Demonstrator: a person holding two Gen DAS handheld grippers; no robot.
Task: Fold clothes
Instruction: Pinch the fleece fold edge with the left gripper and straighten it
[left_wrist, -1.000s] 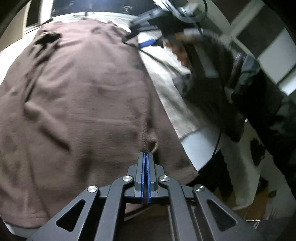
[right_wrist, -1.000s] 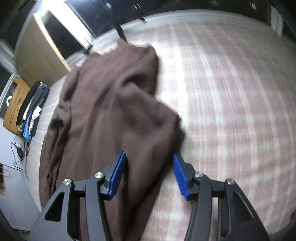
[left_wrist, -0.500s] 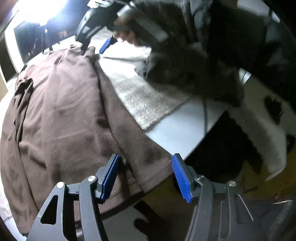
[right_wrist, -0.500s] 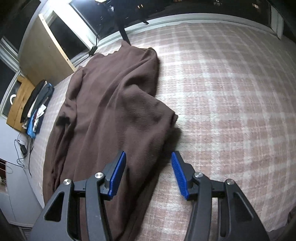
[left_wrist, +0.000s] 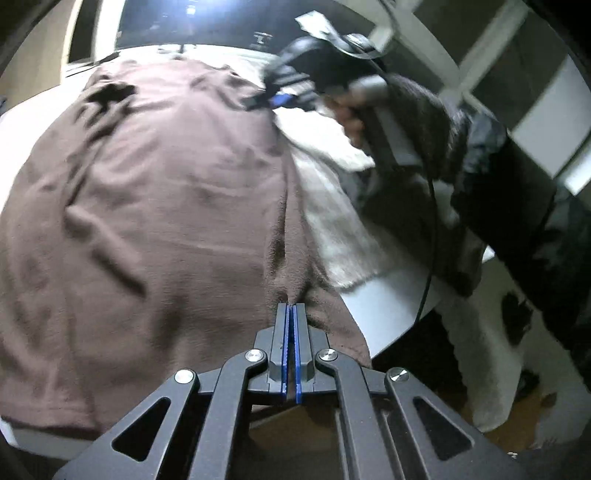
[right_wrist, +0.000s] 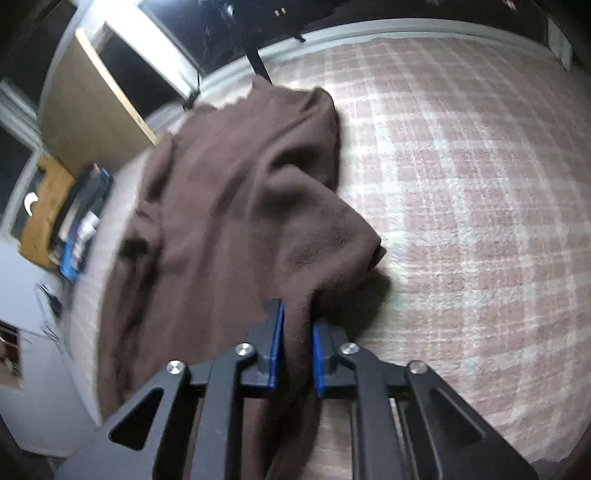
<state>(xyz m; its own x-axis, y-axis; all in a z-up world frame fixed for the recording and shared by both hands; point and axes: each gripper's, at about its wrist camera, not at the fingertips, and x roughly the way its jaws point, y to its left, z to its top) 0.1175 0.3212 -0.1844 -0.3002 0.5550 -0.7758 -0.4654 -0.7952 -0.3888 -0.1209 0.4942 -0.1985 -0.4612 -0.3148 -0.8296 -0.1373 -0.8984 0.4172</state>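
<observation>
A brown fleece garment (left_wrist: 166, 203) lies spread on the plaid bed cover (right_wrist: 461, 221). My left gripper (left_wrist: 291, 308) is shut, and the cloth puckers into a small fold right at its tips near the garment's near right edge. In the right wrist view, my right gripper (right_wrist: 297, 321) has its jaws closing, and a bunched ridge of the garment (right_wrist: 229, 206) is pinched between its blue pads (right_wrist: 277, 343). The left wrist view shows the right gripper (left_wrist: 273, 100) at the garment's far edge, held by a person's hand (left_wrist: 351, 122).
The bed's white edge (left_wrist: 388, 306) runs just right of the left gripper, with a spotted white rug (left_wrist: 495, 354) on the floor below. A cable (left_wrist: 430, 240) hangs from the person's dark sleeve (left_wrist: 424, 122). A wooden panel (right_wrist: 88, 110) and a shelf of clothes (right_wrist: 74, 221) stand beyond the bed.
The left gripper stood open by the hem half a second ago and is shut again at the cloth. The right jaws went from open around the garment's edge to pinching it.
</observation>
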